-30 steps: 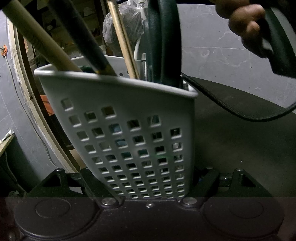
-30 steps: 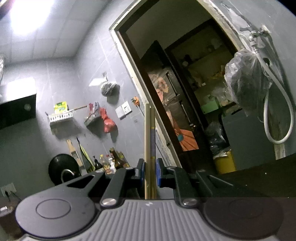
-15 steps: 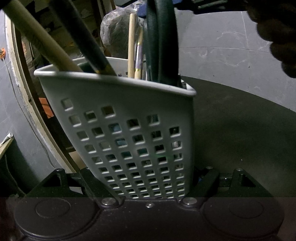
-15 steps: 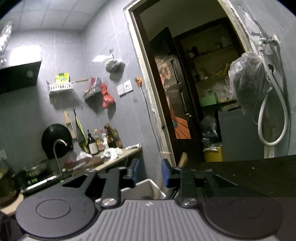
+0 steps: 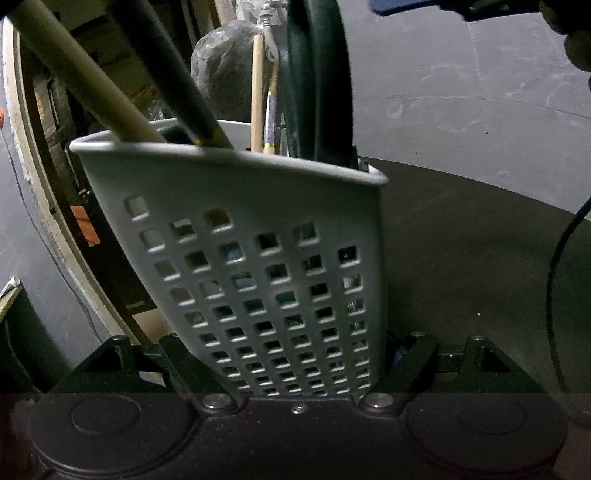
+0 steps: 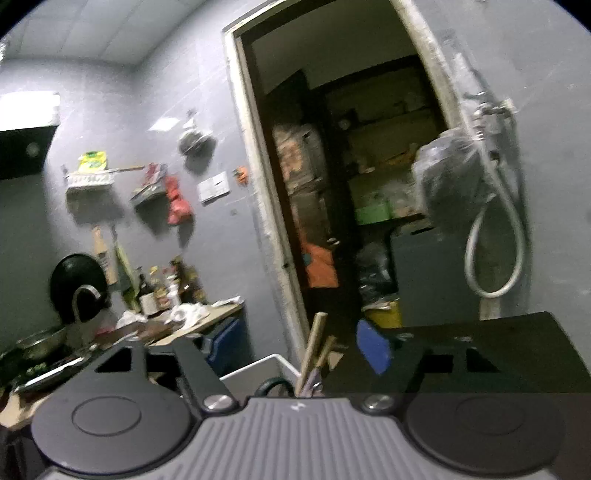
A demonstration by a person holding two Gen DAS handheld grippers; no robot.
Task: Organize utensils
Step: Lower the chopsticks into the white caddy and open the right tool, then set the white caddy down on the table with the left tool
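Left tool (image 5: 295, 369) is clamped on the white perforated caddy (image 5: 258, 258), one finger on each side of its base, holding it upright on the dark counter (image 5: 461, 258). So the holder isn't going anywhere.

Right tool (image 6: 291, 354) is the one that matters. Its jaws are opening and nothing is pinched between them: the chopsticks (image 6: 312, 350) stand in the gap between the fingers but touch neither pad, so I'd call that a release. They sit tips-down in the caddy, long axis near vertical with a slight lean, right below and just in front of the right tool. My read is the next move is simply backing that tool up and away along the same axis so it doesn't snag the tops.

The views really split the info. Left wrist shows the caddy wall up close and what's in it: a thick pale handle (image 5: 74, 74), a dark handle (image 5: 173, 74), a dark green looped utensil (image 5: 317, 74), and the chopsticks at the back, plus the right tool's blue pad (image 5: 399, 5) hanging above. Right wrist only catches the caddy's rim and the stick tops, but it's the only view showing the gap around them.
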